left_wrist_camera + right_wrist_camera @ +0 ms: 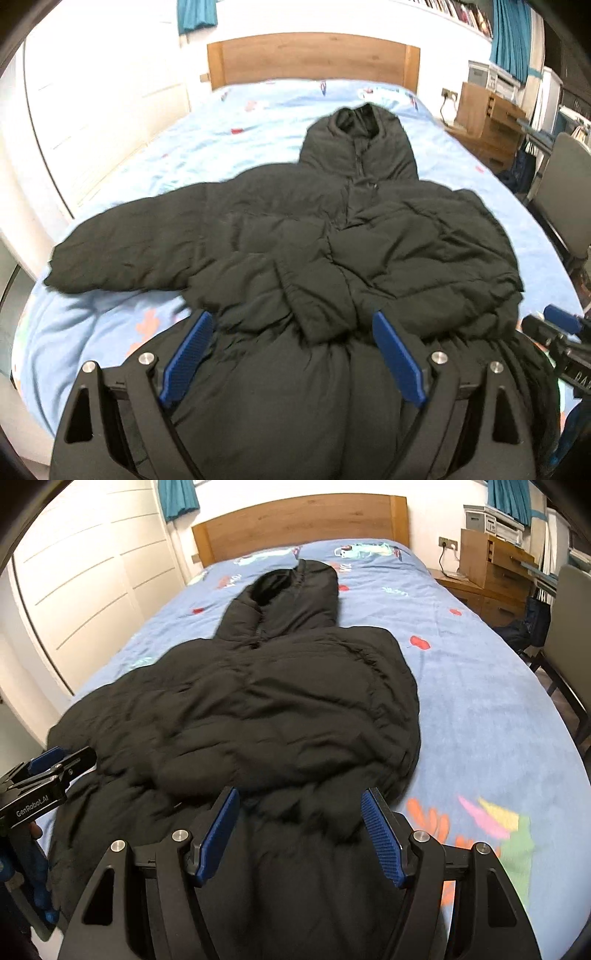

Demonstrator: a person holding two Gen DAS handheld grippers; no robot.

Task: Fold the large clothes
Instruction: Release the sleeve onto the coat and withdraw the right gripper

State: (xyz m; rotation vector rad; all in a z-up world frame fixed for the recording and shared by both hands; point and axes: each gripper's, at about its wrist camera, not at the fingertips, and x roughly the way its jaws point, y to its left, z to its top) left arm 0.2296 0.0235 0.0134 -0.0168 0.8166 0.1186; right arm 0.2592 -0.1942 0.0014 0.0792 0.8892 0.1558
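Observation:
A black hooded puffer jacket [369,229] lies front up on the blue bed sheet [240,122], its hood [358,147] toward the headboard. One sleeve [129,251] stretches out to the left. The other sleeve is folded across the chest, and its cuff [314,306] lies near the hem. My left gripper [293,317] hovers open above that cuff and the hem, pressing nothing. In the right wrist view my right gripper [301,794] stands open over the jacket [258,701] near its hem, nothing pinched. The left gripper [55,764] shows at that view's left edge.
A wooden headboard [303,520] closes the far end of the bed. White wardrobe doors [85,583] run along the left. On the right stand a wooden bedside unit [487,572] and a chair [569,620]. Bare sheet [480,701] lies to the right of the jacket.

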